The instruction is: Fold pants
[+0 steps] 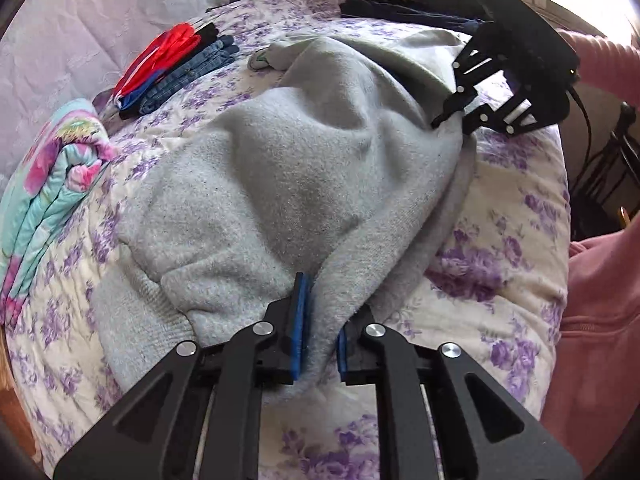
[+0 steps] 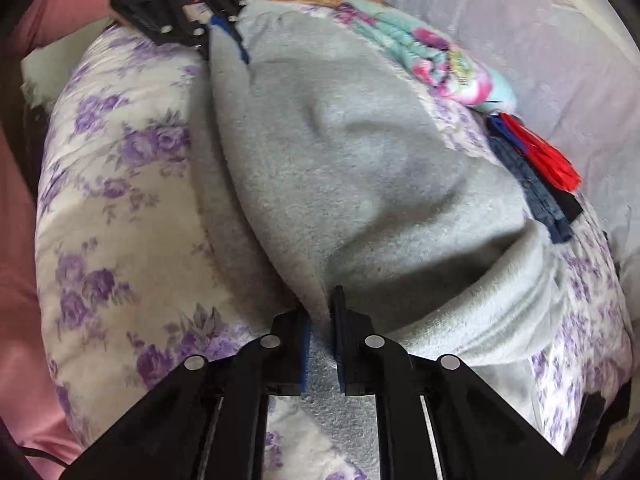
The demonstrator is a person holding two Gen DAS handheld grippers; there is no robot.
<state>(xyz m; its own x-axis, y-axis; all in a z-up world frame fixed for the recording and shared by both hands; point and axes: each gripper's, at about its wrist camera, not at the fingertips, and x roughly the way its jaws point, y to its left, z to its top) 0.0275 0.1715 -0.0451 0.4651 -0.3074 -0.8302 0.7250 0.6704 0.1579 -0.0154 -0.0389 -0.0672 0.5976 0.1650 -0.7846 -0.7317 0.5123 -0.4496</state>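
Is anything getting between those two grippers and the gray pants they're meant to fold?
Nothing visible. The left gripper and right gripper each already pinch a bunch of the gray pants. The stack of folded clothes and the rolled floral blanket lie off to the side on the bedspread.

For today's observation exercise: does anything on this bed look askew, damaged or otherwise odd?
Nothing looks damaged or spilled. The grey pants are bunched and billowed, pinched at both ends by the left gripper and right gripper, as expected mid-fold. The folded clothes stack lies neat on the floral bedspread.
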